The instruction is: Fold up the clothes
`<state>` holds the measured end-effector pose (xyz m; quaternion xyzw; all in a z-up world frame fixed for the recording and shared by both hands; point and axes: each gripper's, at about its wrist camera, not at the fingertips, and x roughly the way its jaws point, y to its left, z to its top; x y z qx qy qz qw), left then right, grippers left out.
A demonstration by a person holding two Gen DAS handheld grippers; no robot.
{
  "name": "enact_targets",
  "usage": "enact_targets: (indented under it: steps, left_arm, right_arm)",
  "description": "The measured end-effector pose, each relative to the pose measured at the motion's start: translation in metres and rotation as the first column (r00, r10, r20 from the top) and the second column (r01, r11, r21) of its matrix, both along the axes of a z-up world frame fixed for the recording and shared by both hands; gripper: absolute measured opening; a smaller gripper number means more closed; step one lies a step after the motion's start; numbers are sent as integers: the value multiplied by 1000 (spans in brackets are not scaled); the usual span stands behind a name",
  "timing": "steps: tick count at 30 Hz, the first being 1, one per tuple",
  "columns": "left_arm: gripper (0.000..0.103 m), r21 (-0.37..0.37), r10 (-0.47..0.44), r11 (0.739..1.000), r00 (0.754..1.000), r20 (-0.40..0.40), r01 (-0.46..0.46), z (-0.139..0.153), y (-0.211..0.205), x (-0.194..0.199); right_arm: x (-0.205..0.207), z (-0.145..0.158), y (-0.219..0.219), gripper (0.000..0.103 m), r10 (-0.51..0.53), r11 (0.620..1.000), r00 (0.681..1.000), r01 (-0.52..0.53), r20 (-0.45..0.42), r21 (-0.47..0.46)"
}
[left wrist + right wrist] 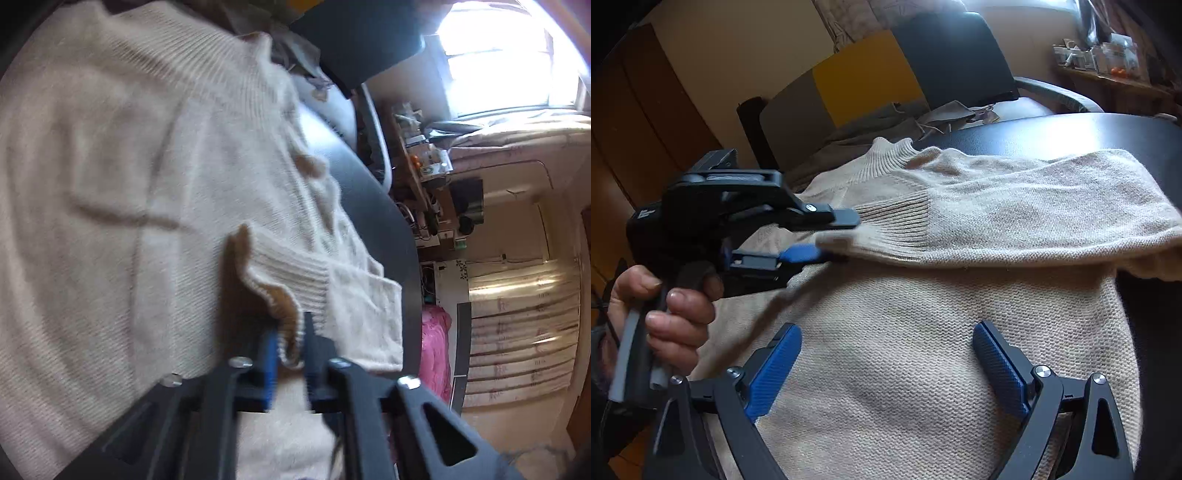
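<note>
A cream knitted sweater (923,350) lies spread on a black table (1071,133); it also fills the left wrist view (110,184). One sleeve (1015,206) is folded across the body. My left gripper (291,343) is shut on the sleeve's ribbed cuff (288,273); in the right wrist view it (831,238) pinches the cuff (894,229) from the left, held by a hand. My right gripper (886,343) is open and empty, its blue pads (775,365) spread just above the sweater's body.
A chair with a dark back (953,55) and grey clothes (871,125) on its seat stands behind the table. A cluttered wooden shelf (1108,62) is at the far right. The table's curved edge (402,240) runs beside the sweater.
</note>
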<state>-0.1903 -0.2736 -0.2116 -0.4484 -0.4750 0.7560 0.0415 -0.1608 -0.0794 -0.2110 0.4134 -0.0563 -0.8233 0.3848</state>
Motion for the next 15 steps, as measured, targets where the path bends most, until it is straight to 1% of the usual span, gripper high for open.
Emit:
enact_targets:
  steps: [2,4,7,8,11,15]
  left_arm:
    - [5,0,13,1000,999,-29,-13,10,-2,-7]
    - [4,-9,38,999,996,-84,-39,29,-8,-13]
    - [4,-25,79,996,974,-212,-86,70,-28,-16]
    - [4,-47,90,993,965,-247,-105,84,-36,-14]
    - [4,-110,106,983,949,-298,-145,112,-59,-3]
    - [4,-169,142,964,937,-320,-204,124,-91,27]
  right_arm:
    - [-2,0,-4,98,7,1000,1000,-7,4,-11]
    - [-2,1,-4,99,11,1000,1000,-10,10,-24]
    - [-3,1,-3,101,17,999,1000,-16,19,-45]
    - [-4,1,-3,101,19,999,1000,-17,21,-51]
    - [-4,0,-2,102,21,998,999,-20,26,-61]
    - [-5,0,-4,103,23,998,999,-22,23,-53]
